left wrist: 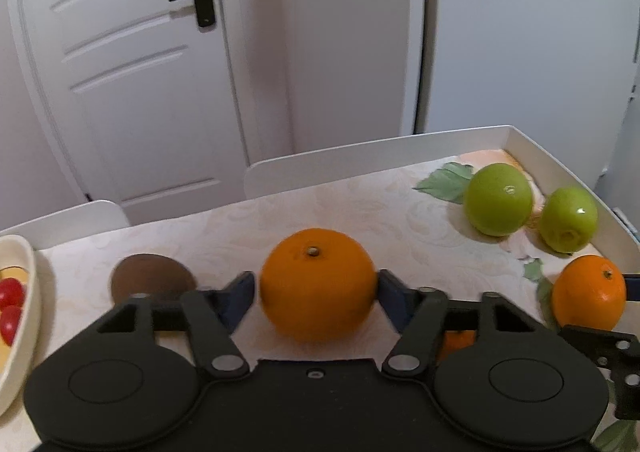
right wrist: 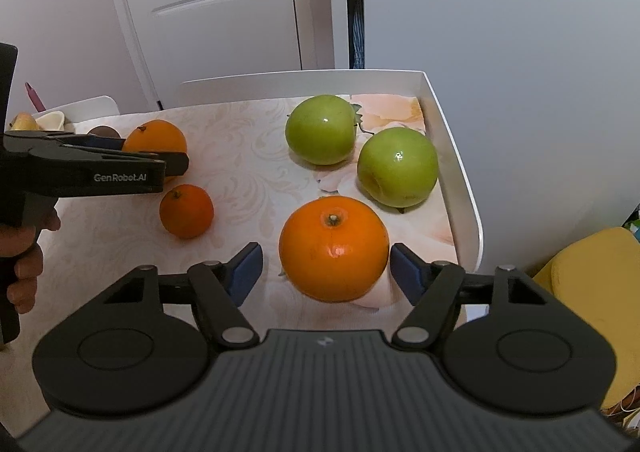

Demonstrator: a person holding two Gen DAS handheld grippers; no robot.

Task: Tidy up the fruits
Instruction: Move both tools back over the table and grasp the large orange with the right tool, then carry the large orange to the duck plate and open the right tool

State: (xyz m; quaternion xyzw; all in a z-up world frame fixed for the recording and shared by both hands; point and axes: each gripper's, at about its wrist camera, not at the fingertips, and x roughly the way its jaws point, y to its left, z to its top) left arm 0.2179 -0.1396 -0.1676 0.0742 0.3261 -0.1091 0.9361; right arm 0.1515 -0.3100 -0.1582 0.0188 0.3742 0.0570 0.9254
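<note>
From left to right, my left gripper [left wrist: 316, 294] straddled one orange [left wrist: 318, 284], pads touching or nearly so, while my right gripper [right wrist: 326, 272] bracketed another orange [right wrist: 334, 248], small gaps showing, both fruits resting on the table [right wrist: 248, 171].

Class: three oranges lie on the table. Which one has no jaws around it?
The smallest orange, lying free between the two larger ones, each flanked by jaws.
</note>
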